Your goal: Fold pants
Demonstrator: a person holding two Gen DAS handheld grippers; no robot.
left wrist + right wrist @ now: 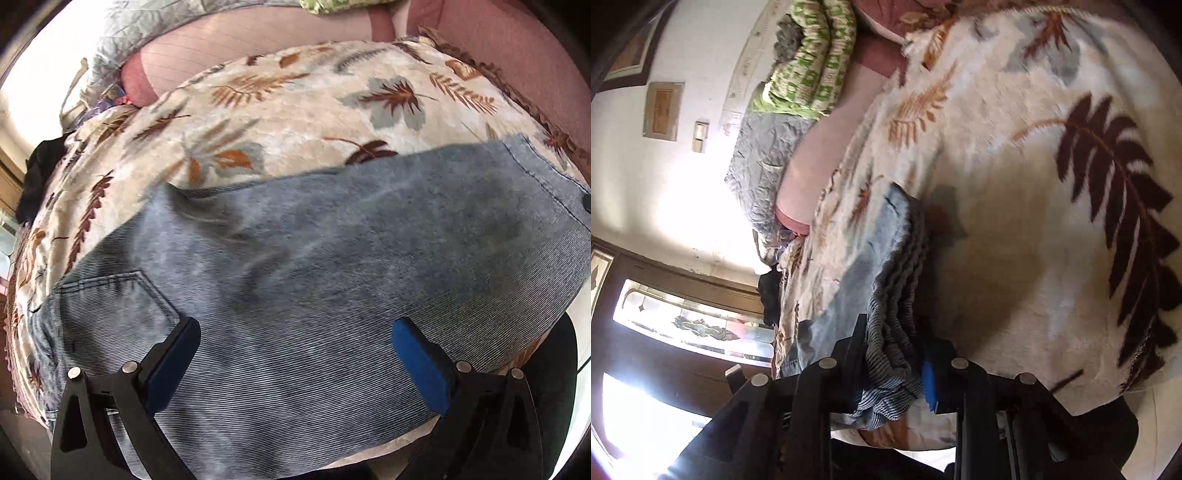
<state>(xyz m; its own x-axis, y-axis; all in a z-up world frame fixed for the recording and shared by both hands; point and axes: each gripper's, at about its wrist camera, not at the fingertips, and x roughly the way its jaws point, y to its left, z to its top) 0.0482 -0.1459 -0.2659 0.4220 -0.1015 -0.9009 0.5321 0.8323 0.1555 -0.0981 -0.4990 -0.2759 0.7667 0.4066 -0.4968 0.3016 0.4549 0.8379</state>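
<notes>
One pair of pants (314, 258), a faded blue-grey ribbed cloth much like corduroy, lies spread over the leaf-print blanket (295, 110) on the bed, directly ahead of and beneath the left gripper (295, 354). That claw stands wide, its blue pads (421, 369) apart above the fabric and gripping nothing; a back pocket (118, 299) sits just off its left finger, and a stitched hem (535, 166) shows far ahead to its right. The right gripper (897, 369) is pinched narrow on a bunched stack of the same ribbed cloth (894, 332), gathered in wavy layers that run forward from between its fingers. I judge the garment soft and limp, of middling weight, with a ribbed face that should give the pads good friction; it will sag and drag rather than hold any shape, so a one-sided lift would skew it. The firmest holds look to be the thick stitched edges, waistband or hem, rather than the loose middle. Beyond the blanket lie a pink sheet (258, 48), a grey quilt (764, 166) and a green patterned bundle (812, 55).
</notes>
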